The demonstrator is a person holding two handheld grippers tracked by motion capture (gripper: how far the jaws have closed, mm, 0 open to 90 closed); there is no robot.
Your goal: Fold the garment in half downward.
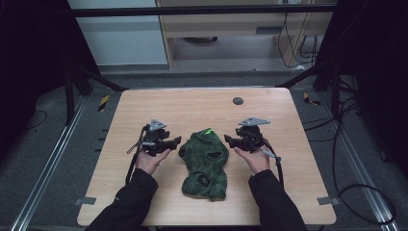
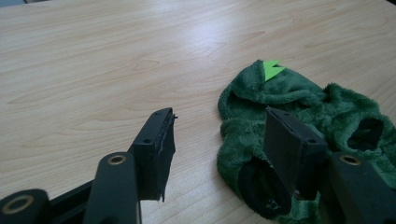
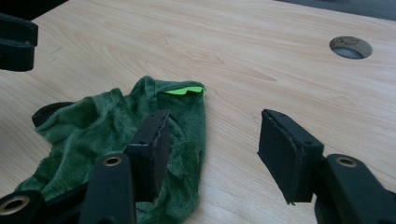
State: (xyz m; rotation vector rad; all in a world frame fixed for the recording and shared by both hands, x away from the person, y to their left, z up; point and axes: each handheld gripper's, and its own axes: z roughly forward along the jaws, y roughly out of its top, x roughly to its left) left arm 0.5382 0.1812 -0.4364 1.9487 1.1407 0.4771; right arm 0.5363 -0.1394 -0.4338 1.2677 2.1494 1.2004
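Observation:
A dark green fleece garment (image 1: 206, 161) lies crumpled at the middle of the wooden table (image 1: 144, 106), with a bright green tag (image 1: 208, 131) at its far end. My left gripper (image 1: 177, 141) hovers just left of it, jaws open and pointing toward the cloth. In the left gripper view the garment (image 2: 299, 93) lies ahead and right of the left gripper (image 2: 219, 116), one jaw over its edge, nothing pinched. My right gripper (image 1: 227, 140) hovers just right of the garment, also open. In the right gripper view the cloth (image 3: 98, 130) lies behind the left jaw of the right gripper (image 3: 215, 116).
A round cable hole (image 1: 237, 101) sits near the table's far edge, also seen as a cable hole (image 3: 350, 47) in the right gripper view. Grey tape tabs (image 1: 85, 200) mark the front corners. Black frame posts and cables stand around the table.

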